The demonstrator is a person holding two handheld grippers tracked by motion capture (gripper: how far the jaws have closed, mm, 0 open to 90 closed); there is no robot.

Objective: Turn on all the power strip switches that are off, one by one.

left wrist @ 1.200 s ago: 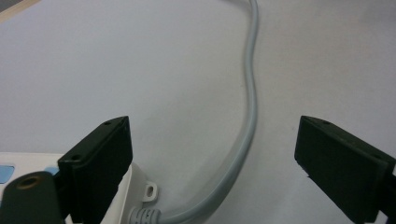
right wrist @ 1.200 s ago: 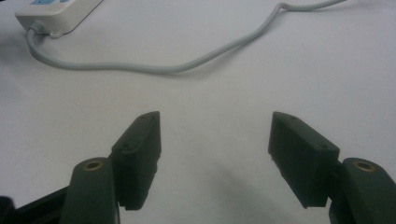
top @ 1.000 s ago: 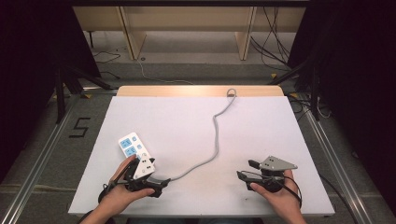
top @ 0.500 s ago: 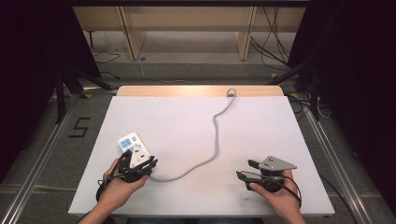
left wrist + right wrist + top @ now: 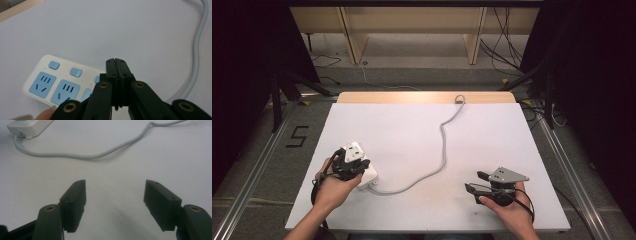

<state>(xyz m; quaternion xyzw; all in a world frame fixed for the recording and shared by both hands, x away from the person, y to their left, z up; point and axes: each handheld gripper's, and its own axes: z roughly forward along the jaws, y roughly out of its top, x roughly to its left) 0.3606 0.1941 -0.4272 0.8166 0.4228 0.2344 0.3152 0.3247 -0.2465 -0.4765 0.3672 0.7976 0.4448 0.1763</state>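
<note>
— What is seen at the left of the worktop (image 5: 422,135)?

— The left hand-held gripper (image 5: 348,161) is held in the left hand (image 5: 332,186) above a white power strip (image 5: 62,82) with blue sockets and buttons. Its jaws are pressed flat together with nothing between them, as seen in the left gripper view. Whether the tips touch the strip cannot be told. The strip lies flat near the front left corner, partly covered by the gripper in the high view.

— And in the middle?

— A grey cable (image 5: 443,145) is led from the strip's end in a curve across the white surface to the far edge.

— And at the right?

— The right hand-held gripper (image 5: 115,195) is held in the right hand (image 5: 507,210) near the front edge, well apart from the strip. Its jaws are spread wide, and bare worktop is seen between them.
</note>
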